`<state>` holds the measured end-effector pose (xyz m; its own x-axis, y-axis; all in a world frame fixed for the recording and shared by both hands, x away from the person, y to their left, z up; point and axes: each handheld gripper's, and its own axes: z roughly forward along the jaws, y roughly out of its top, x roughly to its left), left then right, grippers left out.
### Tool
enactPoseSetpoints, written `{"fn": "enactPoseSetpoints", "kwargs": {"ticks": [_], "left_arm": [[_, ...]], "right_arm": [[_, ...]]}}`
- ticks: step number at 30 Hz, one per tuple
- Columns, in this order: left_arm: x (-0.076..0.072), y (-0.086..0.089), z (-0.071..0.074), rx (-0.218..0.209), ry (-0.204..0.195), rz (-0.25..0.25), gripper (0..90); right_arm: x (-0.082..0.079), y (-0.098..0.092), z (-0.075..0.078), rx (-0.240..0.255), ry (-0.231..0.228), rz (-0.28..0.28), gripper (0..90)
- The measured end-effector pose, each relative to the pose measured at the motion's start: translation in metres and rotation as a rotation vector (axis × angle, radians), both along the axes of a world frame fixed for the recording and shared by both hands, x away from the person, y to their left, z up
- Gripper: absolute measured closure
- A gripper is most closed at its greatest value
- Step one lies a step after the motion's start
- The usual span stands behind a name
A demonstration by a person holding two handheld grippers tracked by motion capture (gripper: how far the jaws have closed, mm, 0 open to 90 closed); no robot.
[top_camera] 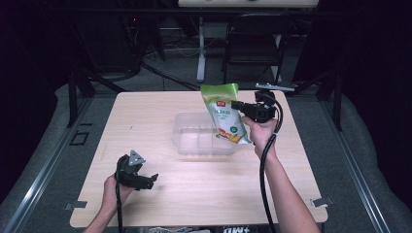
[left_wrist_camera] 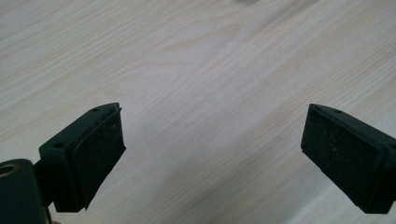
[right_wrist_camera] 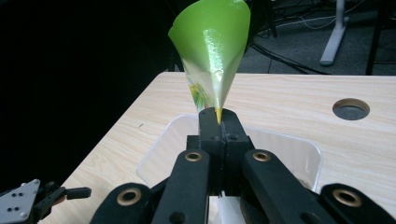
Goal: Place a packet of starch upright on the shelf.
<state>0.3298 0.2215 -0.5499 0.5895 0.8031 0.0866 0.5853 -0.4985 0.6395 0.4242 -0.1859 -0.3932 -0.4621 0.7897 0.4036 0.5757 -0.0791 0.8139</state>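
A green and white snack bag point(top_camera: 224, 113) hangs tilted above the right end of a clear plastic bin point(top_camera: 194, 141) in the middle of the table. My right gripper point(top_camera: 239, 105) is shut on the bag's edge. In the right gripper view the jaws press together on the bag point(right_wrist_camera: 215, 56), which fans out green above the pinch point point(right_wrist_camera: 218, 114), with the bin point(right_wrist_camera: 299, 149) below. My left gripper point(top_camera: 150, 180) rests low over the table near the front left, held in a hand. Its pads point(left_wrist_camera: 100, 149) stand wide apart over bare wood with nothing between them.
The light wooden table point(top_camera: 145, 111) has a round cable hole point(right_wrist_camera: 351, 108) beyond the bin. Dark floor, a chair point(top_camera: 252, 43) and desk legs stand behind the table. Metal brackets point(top_camera: 321, 201) sit at the front corners.
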Motion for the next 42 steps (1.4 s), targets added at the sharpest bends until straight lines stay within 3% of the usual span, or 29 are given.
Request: {"fn": "enactPoseSetpoints", "kwargs": {"ticks": [27, 29, 33, 36, 42], "left_arm": [[0.000, 0.000, 0.000, -0.004, 0.000, -0.004, 5.7], [0.000, 0.000, 0.000, -0.004, 0.000, -0.004, 5.7], [0.000, 0.000, 0.001, 0.000, -0.005, -0.006, 5.7], [0.000, 0.001, 0.001, 0.000, -0.004, -0.007, 5.7], [0.000, 0.000, 0.001, 0.002, 0.000, -0.009, 5.7]], "right_arm": [[0.025, 0.015, -0.027, 0.025, 0.038, -0.104, 90.0], [0.025, 0.018, -0.030, 0.010, 0.038, -0.112, 90.0], [0.028, 0.018, -0.044, -0.033, 0.070, -0.106, 88.7], [0.028, 0.012, -0.050, -0.013, 0.080, -0.107, 88.2], [0.030, 0.008, -0.049, -0.044, 0.098, -0.074, 81.5]]}}
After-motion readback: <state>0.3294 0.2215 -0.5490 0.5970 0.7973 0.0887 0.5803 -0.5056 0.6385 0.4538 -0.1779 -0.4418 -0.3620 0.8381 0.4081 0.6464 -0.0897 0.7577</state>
